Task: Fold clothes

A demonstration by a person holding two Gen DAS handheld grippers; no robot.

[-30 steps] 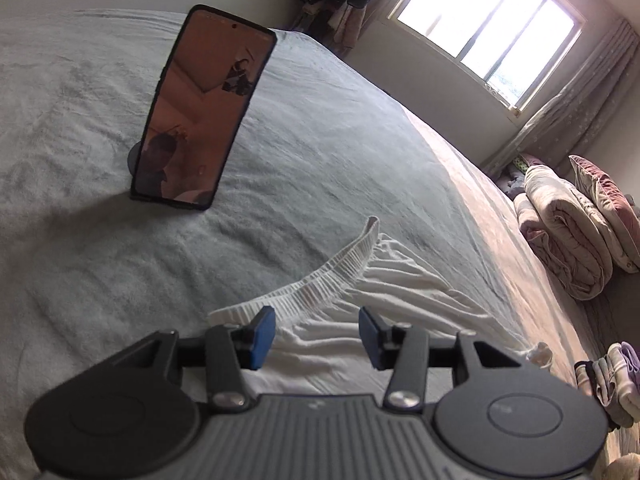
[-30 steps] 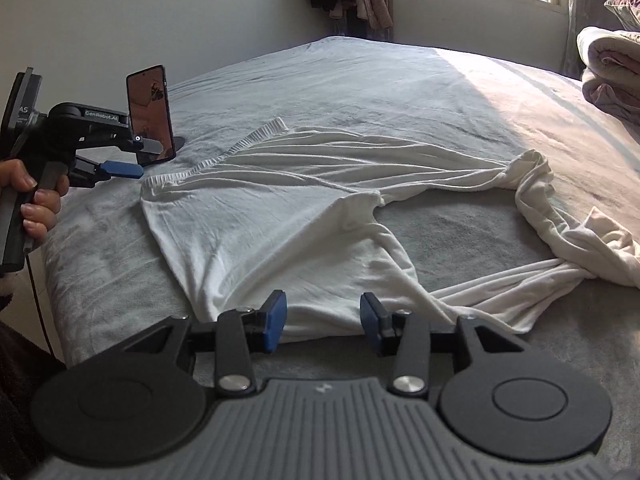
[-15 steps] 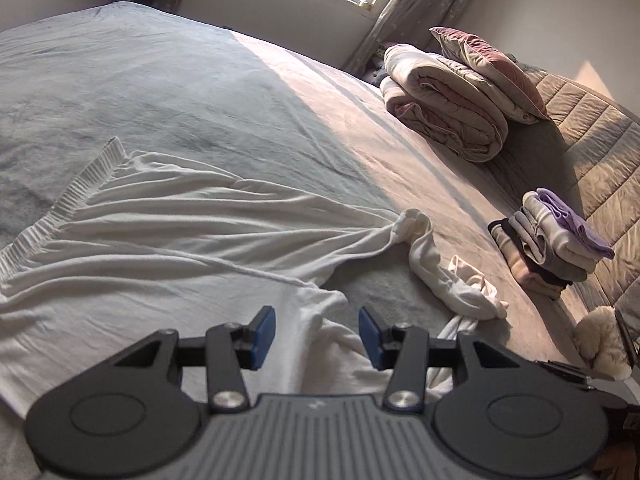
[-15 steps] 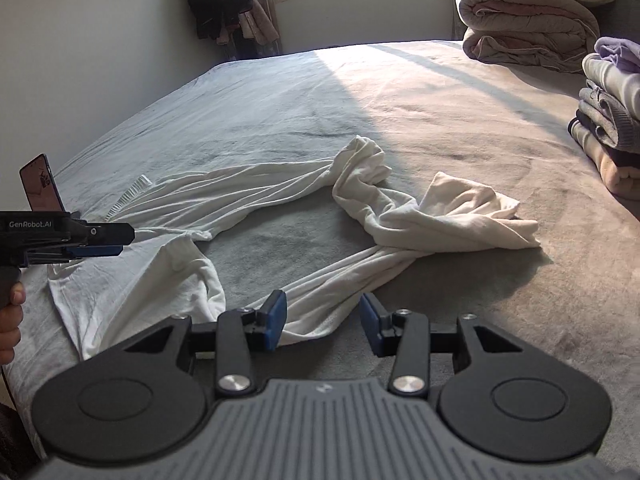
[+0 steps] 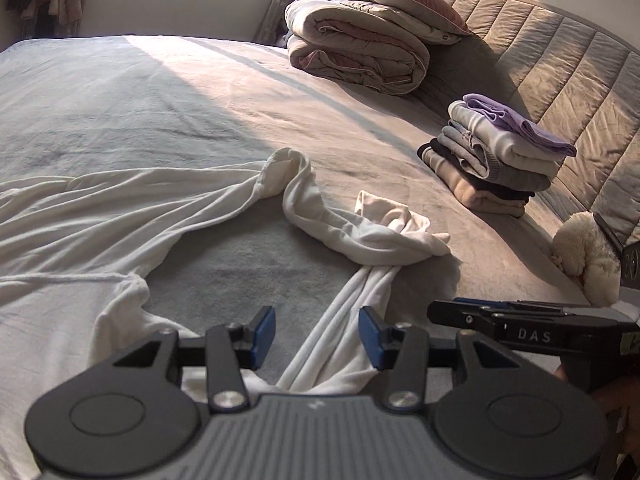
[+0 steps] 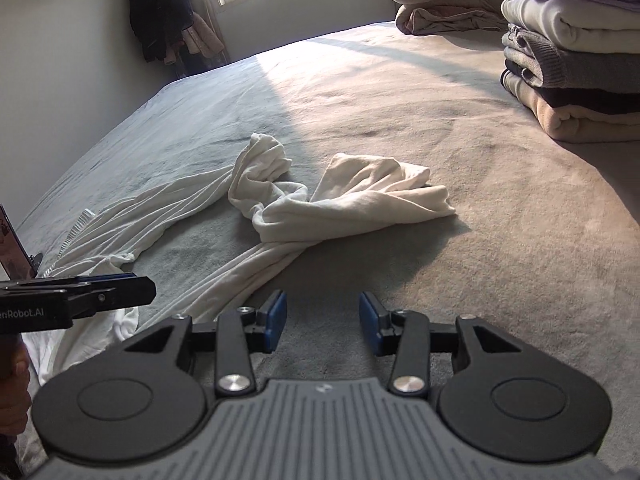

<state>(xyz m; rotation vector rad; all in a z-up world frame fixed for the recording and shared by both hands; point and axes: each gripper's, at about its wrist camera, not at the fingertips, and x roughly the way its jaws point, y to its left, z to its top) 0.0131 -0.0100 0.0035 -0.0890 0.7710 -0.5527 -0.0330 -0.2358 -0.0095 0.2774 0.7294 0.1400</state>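
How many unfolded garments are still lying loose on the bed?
1: the white garment, spread on the grey bed cover, its far end twisted into a bunch in front of both hand-held grippers. The rest sits in the folded stack by the headboard. More may lie out of view.

White garment [image 5: 120,216]: waistband end cut off at left frame edge. Phone [image 6: 12,248]: cropped, screen content unreadable. Folded stack [image 6: 572,60]: cropped at right.
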